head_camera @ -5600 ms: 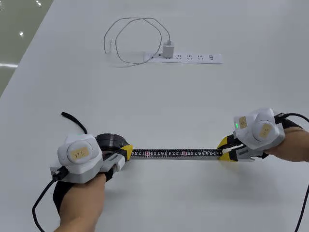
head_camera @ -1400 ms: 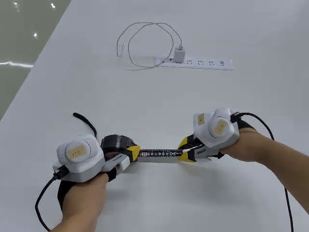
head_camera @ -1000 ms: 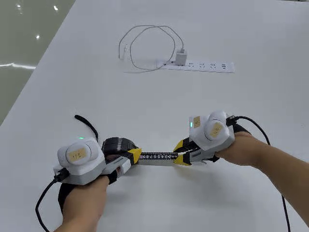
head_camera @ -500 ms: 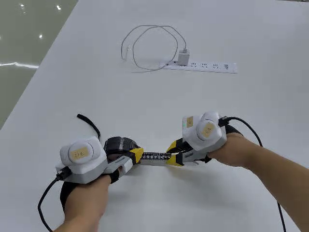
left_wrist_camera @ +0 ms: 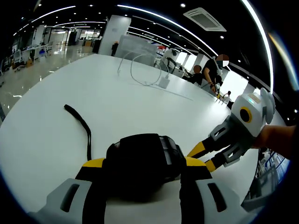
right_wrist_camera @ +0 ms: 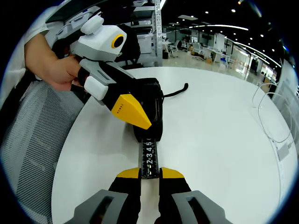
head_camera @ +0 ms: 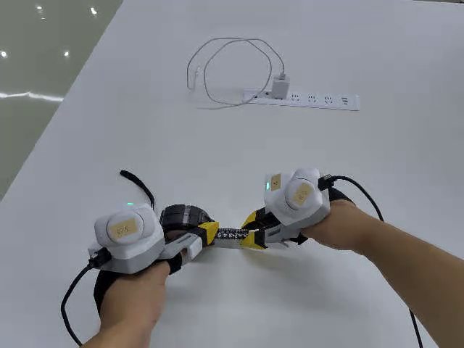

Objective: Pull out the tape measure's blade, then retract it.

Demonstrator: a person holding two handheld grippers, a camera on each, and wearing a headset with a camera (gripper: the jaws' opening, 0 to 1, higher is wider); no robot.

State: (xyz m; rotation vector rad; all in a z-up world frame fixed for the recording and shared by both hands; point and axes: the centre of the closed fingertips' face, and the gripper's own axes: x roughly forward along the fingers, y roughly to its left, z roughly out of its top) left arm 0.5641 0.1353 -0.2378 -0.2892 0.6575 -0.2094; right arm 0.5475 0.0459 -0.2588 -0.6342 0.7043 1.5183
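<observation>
The black tape measure case [head_camera: 183, 217] rests on the white table [head_camera: 239, 145], and my left gripper [head_camera: 201, 233] is shut on it. In the left gripper view the case [left_wrist_camera: 140, 161] sits between the yellow-tipped jaws. A short length of black blade [head_camera: 230, 234] with white numbers runs from the case to my right gripper [head_camera: 251, 238], which is shut on the blade's end. The right gripper view has the blade [right_wrist_camera: 149, 158] leading from the jaws to the case [right_wrist_camera: 149, 112]. The case's black wrist strap [head_camera: 138, 185] lies on the table behind it.
A white power strip [head_camera: 304, 98] with a plugged-in charger [head_camera: 280, 88] and a looped white cable [head_camera: 232, 69] lies at the far side of the table. The table's left edge [head_camera: 65, 109] drops to a shiny floor. Black cables trail from both grippers.
My right gripper has moved left toward the case with the blade's end, so the exposed blade has shortened from a long stretch to a short stub. The left gripper has stayed on the case.
</observation>
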